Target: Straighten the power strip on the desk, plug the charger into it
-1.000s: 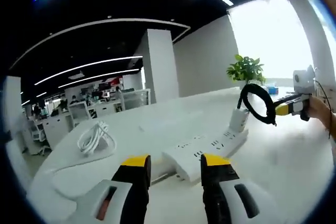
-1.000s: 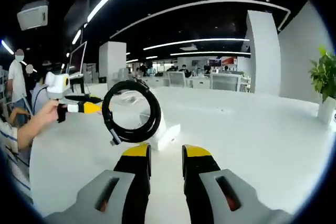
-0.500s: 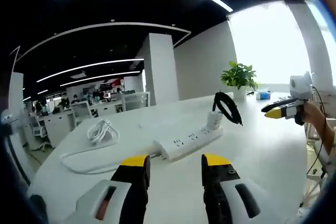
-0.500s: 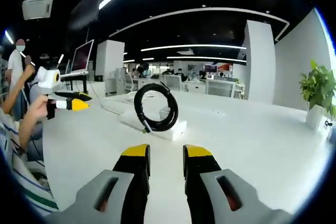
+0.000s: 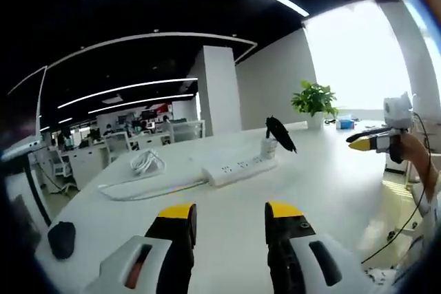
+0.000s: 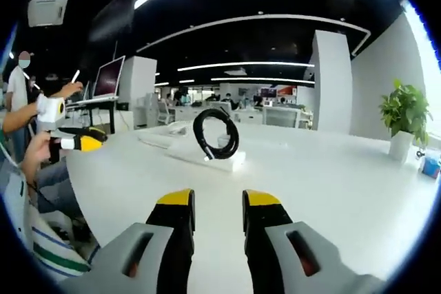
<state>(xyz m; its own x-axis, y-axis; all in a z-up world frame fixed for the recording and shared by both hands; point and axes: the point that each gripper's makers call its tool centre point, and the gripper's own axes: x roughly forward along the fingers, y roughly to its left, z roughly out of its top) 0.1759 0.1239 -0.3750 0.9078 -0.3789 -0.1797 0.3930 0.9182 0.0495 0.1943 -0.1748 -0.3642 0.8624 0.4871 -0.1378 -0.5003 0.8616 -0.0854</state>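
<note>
A white power strip point(image 5: 238, 170) lies on the white desk point(image 5: 324, 197), and its white lead point(image 5: 138, 187) runs off to the left. A white charger point(image 5: 269, 147) stands upright on the strip's right end, with its black coiled cable point(image 5: 280, 132) leaning above it. From the right gripper view the strip point(image 6: 207, 158) lies straight ahead with the black coil point(image 6: 216, 133) on top. My left gripper point(image 5: 231, 215) is open and empty, well back from the strip. My right gripper point(image 6: 218, 201) is open with a narrow gap and holds nothing. It also appears at the right of the left gripper view point(image 5: 362, 144).
A coiled white cord point(image 5: 145, 161) lies behind the strip's lead. A black mouse point(image 5: 62, 239) sits at the near left desk edge. A potted plant point(image 5: 315, 98) stands at the far end. A monitor point(image 6: 110, 77) and a person's hand point(image 6: 38, 149) are at the left.
Both grippers have drawn back from the strip, so the strip and charger look smaller and farther. The black coil stays on the charger; the right gripper is now well away from it.
</note>
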